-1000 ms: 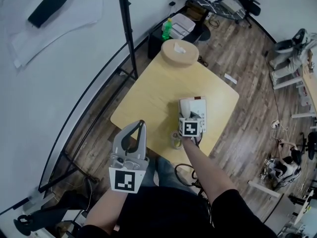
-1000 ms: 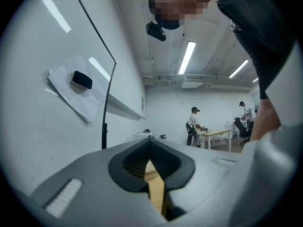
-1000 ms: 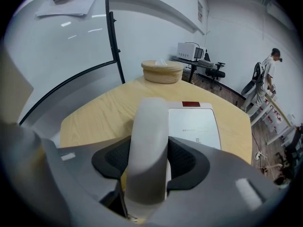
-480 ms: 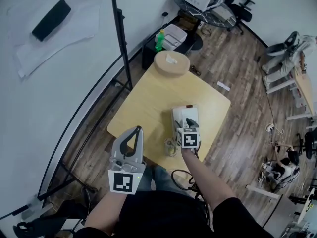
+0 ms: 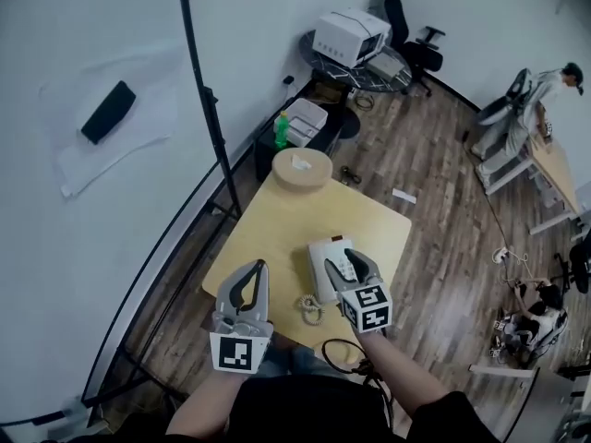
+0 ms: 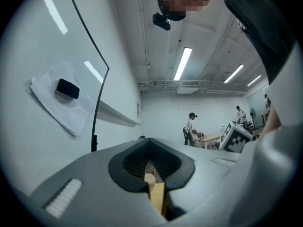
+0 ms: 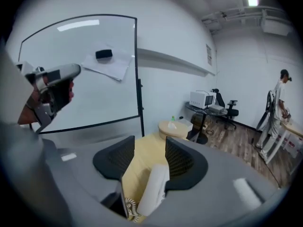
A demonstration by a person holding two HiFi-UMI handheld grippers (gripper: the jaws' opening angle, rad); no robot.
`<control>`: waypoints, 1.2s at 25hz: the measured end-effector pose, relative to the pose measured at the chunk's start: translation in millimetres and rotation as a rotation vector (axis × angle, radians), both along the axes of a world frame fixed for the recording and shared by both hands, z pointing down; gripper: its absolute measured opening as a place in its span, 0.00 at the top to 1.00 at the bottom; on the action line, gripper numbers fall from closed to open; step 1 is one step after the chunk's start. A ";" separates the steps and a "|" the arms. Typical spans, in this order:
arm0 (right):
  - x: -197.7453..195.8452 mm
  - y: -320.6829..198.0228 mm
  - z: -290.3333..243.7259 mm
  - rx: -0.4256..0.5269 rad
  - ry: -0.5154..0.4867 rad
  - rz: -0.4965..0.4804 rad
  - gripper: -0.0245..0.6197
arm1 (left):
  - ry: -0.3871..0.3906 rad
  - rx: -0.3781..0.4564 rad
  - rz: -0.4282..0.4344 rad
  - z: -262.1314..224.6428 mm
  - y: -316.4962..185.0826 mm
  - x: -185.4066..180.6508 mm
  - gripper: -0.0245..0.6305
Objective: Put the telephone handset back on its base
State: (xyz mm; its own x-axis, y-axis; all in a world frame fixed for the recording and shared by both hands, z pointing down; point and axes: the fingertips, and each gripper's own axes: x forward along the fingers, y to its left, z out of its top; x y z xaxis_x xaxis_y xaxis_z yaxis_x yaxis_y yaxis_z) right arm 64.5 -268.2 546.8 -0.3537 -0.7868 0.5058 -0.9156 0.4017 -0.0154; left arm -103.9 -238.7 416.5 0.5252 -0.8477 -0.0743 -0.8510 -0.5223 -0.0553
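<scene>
On the pale wooden table [image 5: 277, 220] stands the white telephone base [image 5: 334, 247]. Its handset [image 5: 319, 268] lies along the base's left side, and the coiled cord [image 5: 312, 310] trails off near the table's front edge. My right gripper [image 5: 355, 266] hovers just over the near end of the phone. Its jaws are closing but wide apart, and the pads press on nothing. In the right gripper view the handset [image 7: 154, 189] shows low between the jaws of the right gripper [image 7: 147, 157]. My left gripper [image 5: 256, 271] is shut and empty, held left of the phone over the table's near left edge.
A round wooden stool [image 5: 300, 169] with a tissue on it stands at the table's far corner. A green bottle [image 5: 282, 129] and a white box stand behind it. A whiteboard on a black post [image 5: 205, 109] runs along the left. People stand at desks at the far right [image 5: 540, 86].
The right gripper has drawn back from over the phone toward its near end. The handset stays on the base. The head view has swung, and the left gripper stays shut.
</scene>
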 end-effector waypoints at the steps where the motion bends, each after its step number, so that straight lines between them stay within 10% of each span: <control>1: -1.0 4.4 -16.4 0.036 0.004 -0.016 0.64 | 0.002 0.006 0.002 -5.2 0.8 2.2 0.96; 8: -4.0 30.3 -95.3 0.239 0.030 -0.078 0.84 | 0.005 0.034 0.021 -31.2 6.2 15.0 0.96; 30: -0.4 68.8 -140.5 0.407 -0.071 0.019 0.95 | -0.024 0.053 0.126 -44.3 29.8 50.3 0.96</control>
